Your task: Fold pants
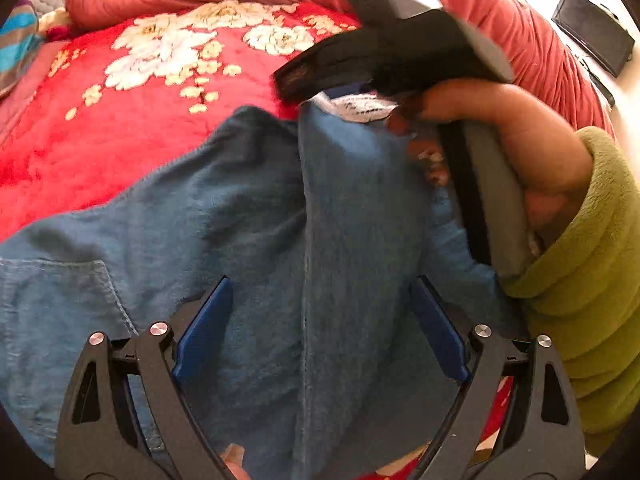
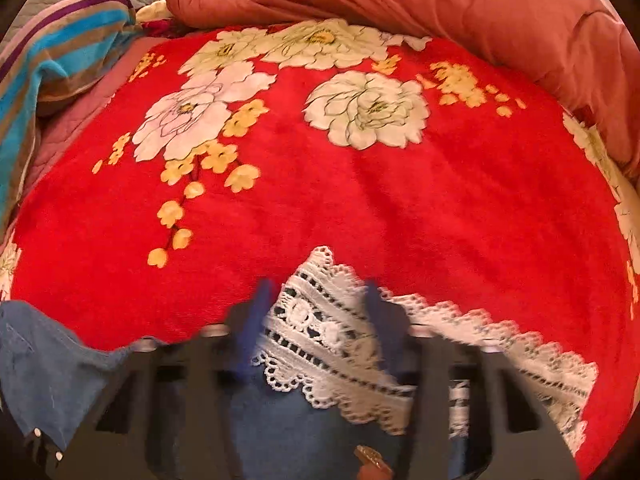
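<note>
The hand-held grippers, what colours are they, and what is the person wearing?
The left hand-held gripper has black angular arms with silver round bolts and flat dark-blue fingers. The right hand-held gripper looks the same, black with blue fingers, though blurred. The person's right hand is bare, with a fuzzy olive-green sleeve.

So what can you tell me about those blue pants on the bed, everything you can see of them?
The pants are soft blue denim with lighter stitched seams and a patch pocket at the lower left of the left wrist view. They lie crumpled on the red flowered blanket, one part raised into a ridge. A white lace trim edges the part seen from the right gripper, whose blurred fingers straddle it. The left gripper hangs open over the denim.
</note>
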The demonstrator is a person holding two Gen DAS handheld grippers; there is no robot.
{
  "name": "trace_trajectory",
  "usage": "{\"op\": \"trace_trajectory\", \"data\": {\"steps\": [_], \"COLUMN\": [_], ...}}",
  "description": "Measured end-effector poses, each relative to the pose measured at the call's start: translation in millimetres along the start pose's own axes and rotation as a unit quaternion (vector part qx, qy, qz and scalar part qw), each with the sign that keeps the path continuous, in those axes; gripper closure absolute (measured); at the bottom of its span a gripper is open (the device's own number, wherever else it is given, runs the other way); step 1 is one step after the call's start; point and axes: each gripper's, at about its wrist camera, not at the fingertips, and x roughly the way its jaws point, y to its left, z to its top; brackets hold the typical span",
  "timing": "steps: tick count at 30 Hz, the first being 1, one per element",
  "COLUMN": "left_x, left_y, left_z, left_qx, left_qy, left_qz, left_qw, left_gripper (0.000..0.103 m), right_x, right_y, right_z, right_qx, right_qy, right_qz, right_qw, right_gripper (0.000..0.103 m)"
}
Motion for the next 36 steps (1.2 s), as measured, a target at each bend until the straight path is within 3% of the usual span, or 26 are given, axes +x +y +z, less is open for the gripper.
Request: {"op": "trace_trajectory", "data": {"steps": [3,13,15,17,19,25,29,36], "left_x": [-5,-17,-20,-22,-22,-42,-56,-48], "left_y": [4,6,3,-1,-4,-14,-16,-26], "left_z": [-2,-3,-2,-2,-3,-8,-16,-33], "left_qx": [-0.008,-0.026,-0.012,0.005,0.022,0.066,0.084,0.113], "left_qy": [-0.006,-0.027,-0.035,-0.035,-0.033,-0.062,-0.079,-0.057], "left_qz": [-0.004,-0.018,-0.007,-0.007,-0.011,-0.012,-0.008,-0.011], "left_qw": [0.9999,0.9991,0.9993,0.9993,0.9992,0.9959,0.9933,0.9919], "left_gripper": [0.026,0.027,0.04,0.077,0.1,0.103,0.103,0.102], "right_x": [-9,-79,-96,-112,-128,-167,-198,-222], "right_y": [-12,-56,-67,-79,-90,-102,-110,-100], "right_z": [-2,-25,-33,-44,-56,-92,-128,-191], "right_qx": [0.019,0.071,0.085,0.104,0.122,0.142,0.173,0.183], "right_qy": [-0.012,-0.083,-0.096,-0.108,-0.116,-0.125,-0.125,-0.091], "right_qz": [0.027,0.051,0.051,0.051,0.055,0.059,0.084,0.05], "right_qw": [0.999,0.993,0.99,0.987,0.984,0.98,0.973,0.978], "right_gripper": [0.09,0.092,0.092,0.092,0.092,0.092,0.092,0.092]}}
